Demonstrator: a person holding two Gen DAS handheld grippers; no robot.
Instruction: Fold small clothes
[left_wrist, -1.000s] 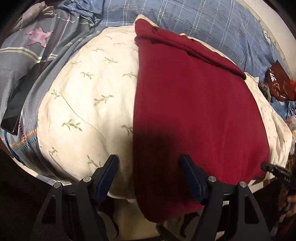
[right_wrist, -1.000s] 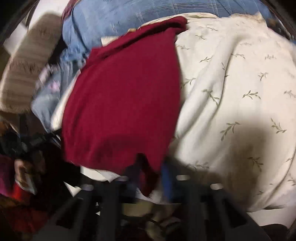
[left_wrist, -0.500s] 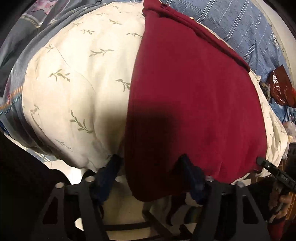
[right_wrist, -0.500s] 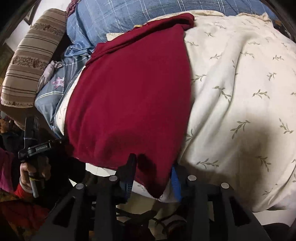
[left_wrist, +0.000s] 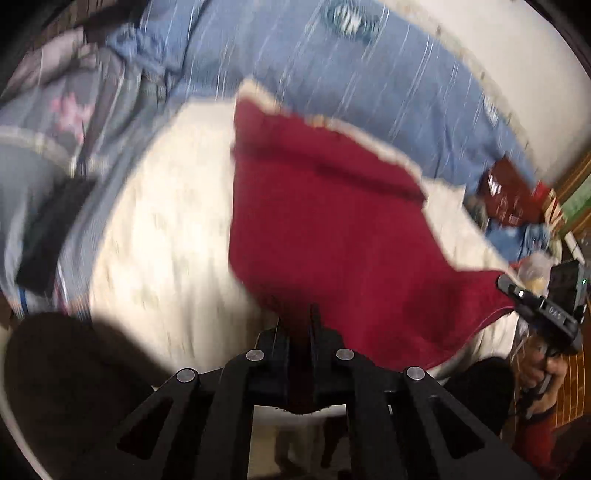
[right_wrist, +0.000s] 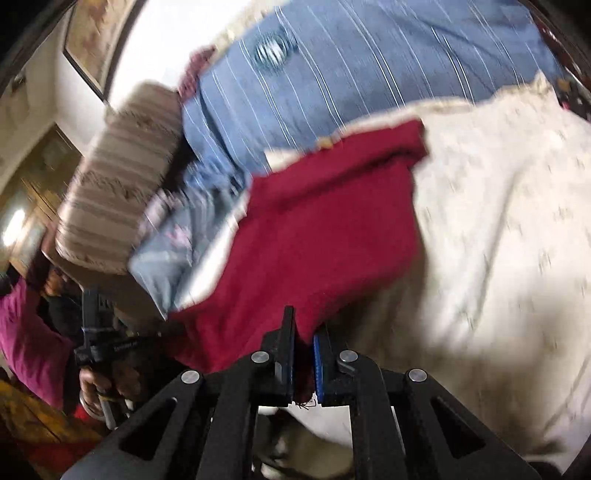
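Observation:
A dark red garment (left_wrist: 332, 229) lies on a cream leaf-print quilt (left_wrist: 166, 229). My left gripper (left_wrist: 297, 328) is shut on the garment's near left corner and holds it raised off the quilt. My right gripper (right_wrist: 303, 339) is shut on the near right corner of the garment (right_wrist: 325, 236), also lifted. The right gripper shows at the right edge of the left wrist view (left_wrist: 535, 314). The near hem hangs stretched between the two grippers. Both views are motion-blurred.
A blue striped bedsheet (left_wrist: 369, 85) covers the far side of the bed. A striped brown bolster (right_wrist: 118, 177) lies at the left in the right wrist view. A grey garment with a pink star (left_wrist: 70, 110) and a dark flat object (left_wrist: 48, 236) lie left of the quilt.
Both grippers have closed on the garment's near corners and lifted them up and back. The near hem has come off the quilt. Both cameras are moving fast.

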